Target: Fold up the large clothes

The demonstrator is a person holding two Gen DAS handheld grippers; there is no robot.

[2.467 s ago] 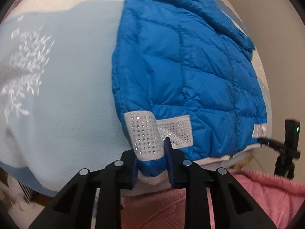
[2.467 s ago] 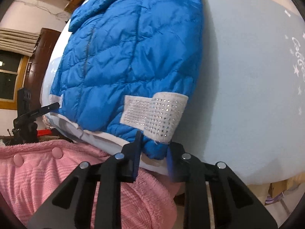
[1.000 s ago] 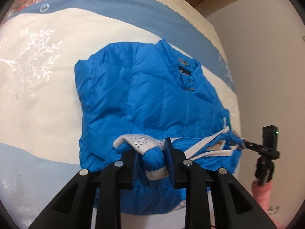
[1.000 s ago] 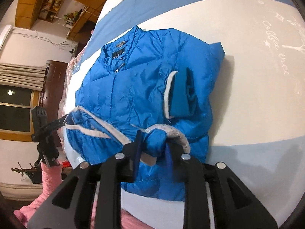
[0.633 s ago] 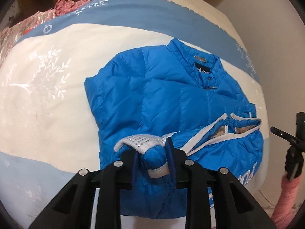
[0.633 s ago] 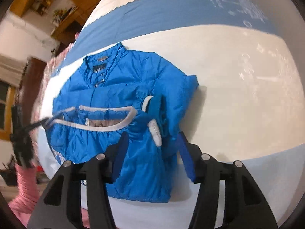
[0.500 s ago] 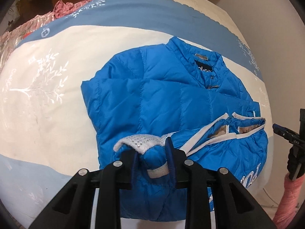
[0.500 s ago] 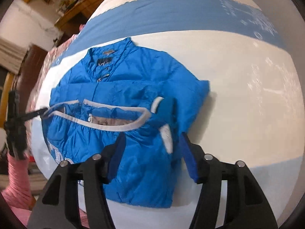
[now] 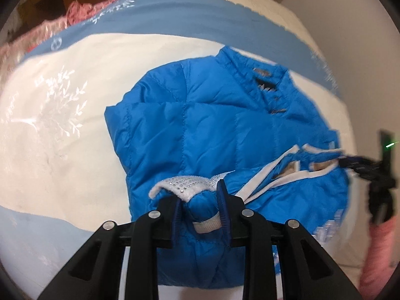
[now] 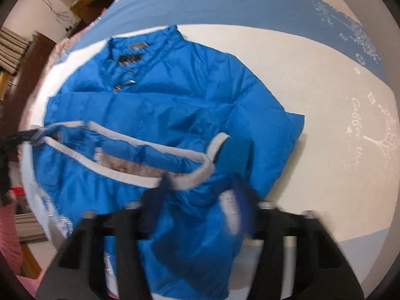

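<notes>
A bright blue quilted down jacket (image 9: 215, 135) lies on the bed, collar at the far side, its lower half lifted and folded up over the body; it also shows in the right wrist view (image 10: 160, 115). My left gripper (image 9: 200, 200) is shut on the hem corner with the white studded band (image 9: 187, 186). My right gripper (image 10: 202, 195) is blurred; its fingers stand wide apart around the other hem corner, with fabric between them. The white-trimmed hem (image 10: 130, 165) sags between the two grippers.
The bed cover (image 9: 50, 125) is cream with blue bands and white tree prints. A black tripod (image 9: 380, 180) stands past the bed's right edge in the left wrist view. Pink fabric (image 9: 377, 255) lies near it. Wooden furniture (image 10: 27, 80) stands at the left in the right wrist view.
Both grippers have carried the hem up and forward over the jacket body. The right gripper's fingers have spread wide from the closed grip of a second ago.
</notes>
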